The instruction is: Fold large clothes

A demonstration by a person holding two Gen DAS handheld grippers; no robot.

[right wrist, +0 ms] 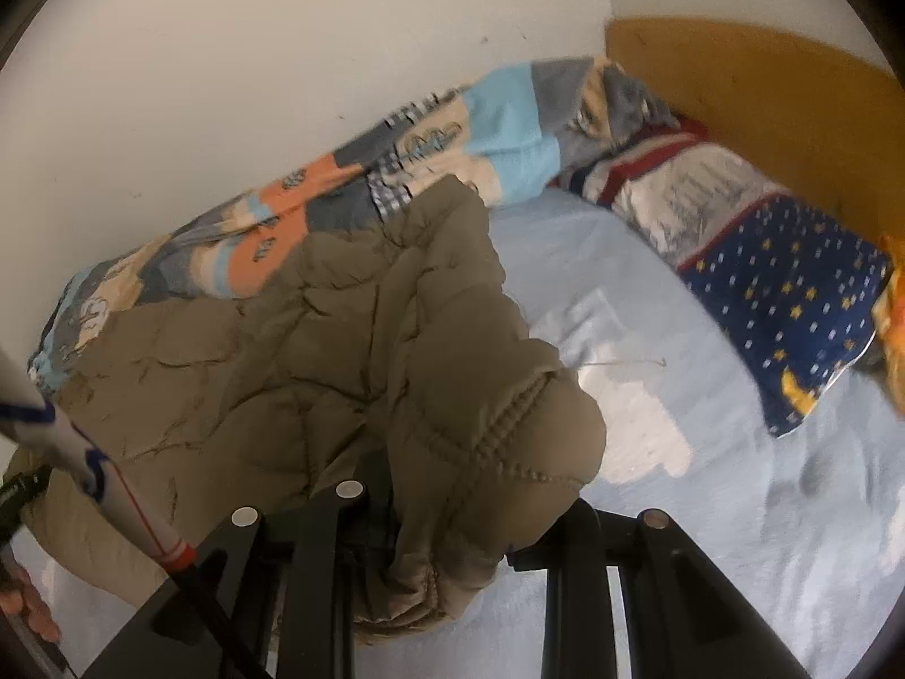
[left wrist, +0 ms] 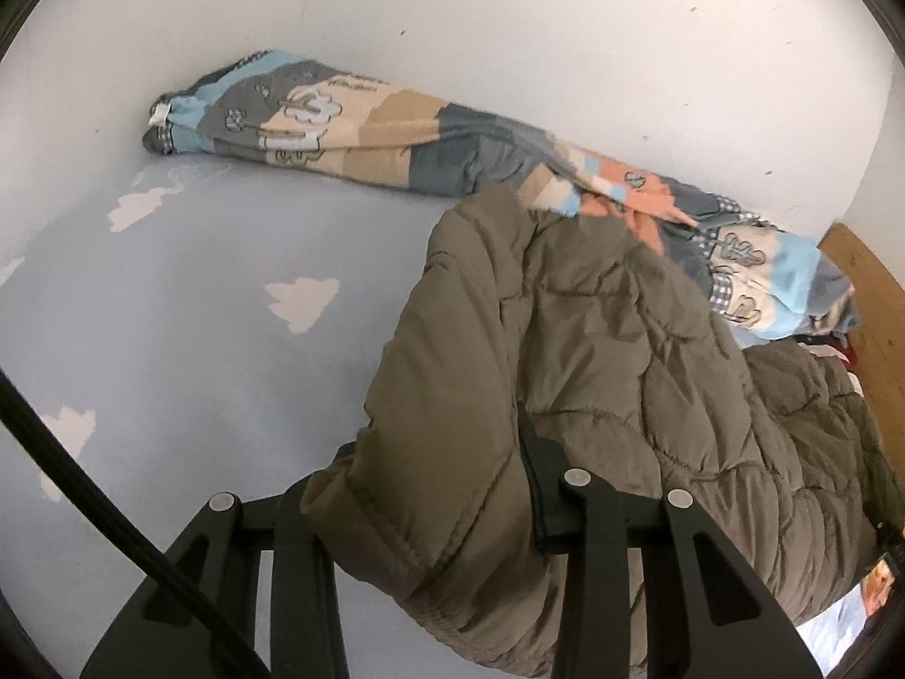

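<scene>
A large olive-brown quilted puffer jacket hangs lifted off a light blue bed sheet printed with white clouds. In the left wrist view my left gripper is shut on a thick fold of its hem, and the padded cloth bulges over the left finger and hides it. In the right wrist view my right gripper is shut on another bunched edge of the jacket. The cloth drapes down between the two black fingers. The rest of the jacket sags toward the wall.
A rolled patchwork blanket in blue, grey and orange lies along the white wall. A navy star-print pillow rests against an orange-brown headboard. A person's hand and a white cord show at lower left.
</scene>
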